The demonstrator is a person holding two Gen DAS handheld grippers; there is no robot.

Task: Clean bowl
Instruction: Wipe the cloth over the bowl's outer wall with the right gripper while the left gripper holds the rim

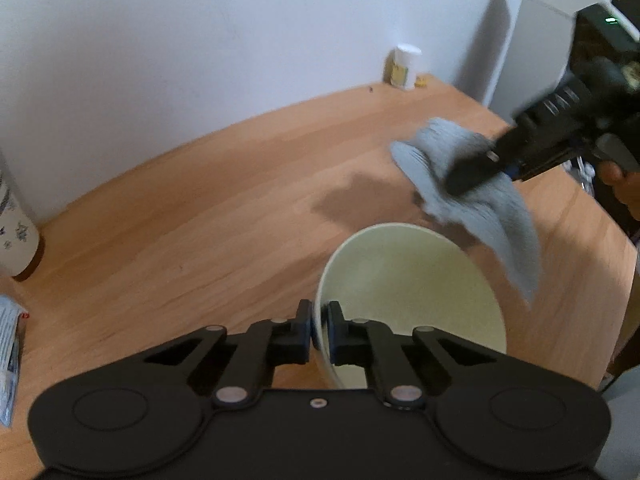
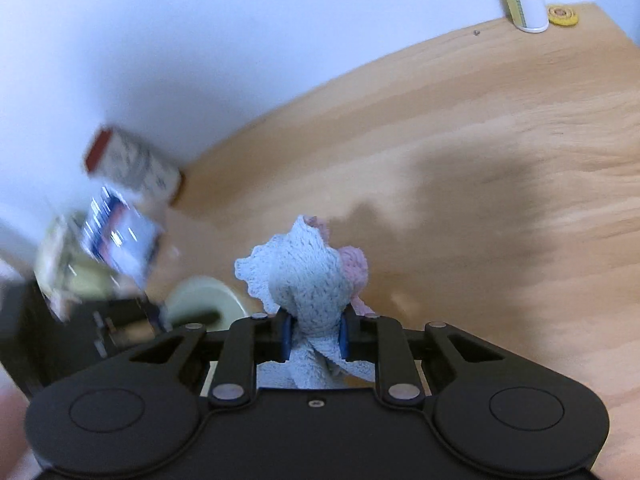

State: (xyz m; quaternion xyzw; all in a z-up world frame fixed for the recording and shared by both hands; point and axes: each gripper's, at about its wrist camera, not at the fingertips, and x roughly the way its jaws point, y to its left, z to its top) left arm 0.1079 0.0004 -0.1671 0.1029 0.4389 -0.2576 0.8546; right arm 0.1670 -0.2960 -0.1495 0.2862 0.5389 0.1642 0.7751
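1 bowl [image 1: 412,292], 1 cloth [image 1: 472,192], 1 pill bottle [image 1: 405,66], 2 grippers [image 1: 319,332] [image 2: 314,336].

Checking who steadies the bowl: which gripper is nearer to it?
Left. The left gripper is clamped on the bowl rim, one finger inside, one outside. The right gripper hangs above and beyond the bowl, holding the cloth.

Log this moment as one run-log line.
left claw: shut on bowl rim | right claw: shut on cloth, above table | wiping: not yet

Pale cream bowl [image 1: 412,280], grey-blue cloth [image 1: 472,184] with pink edging, light wood table [image 1: 200,220]
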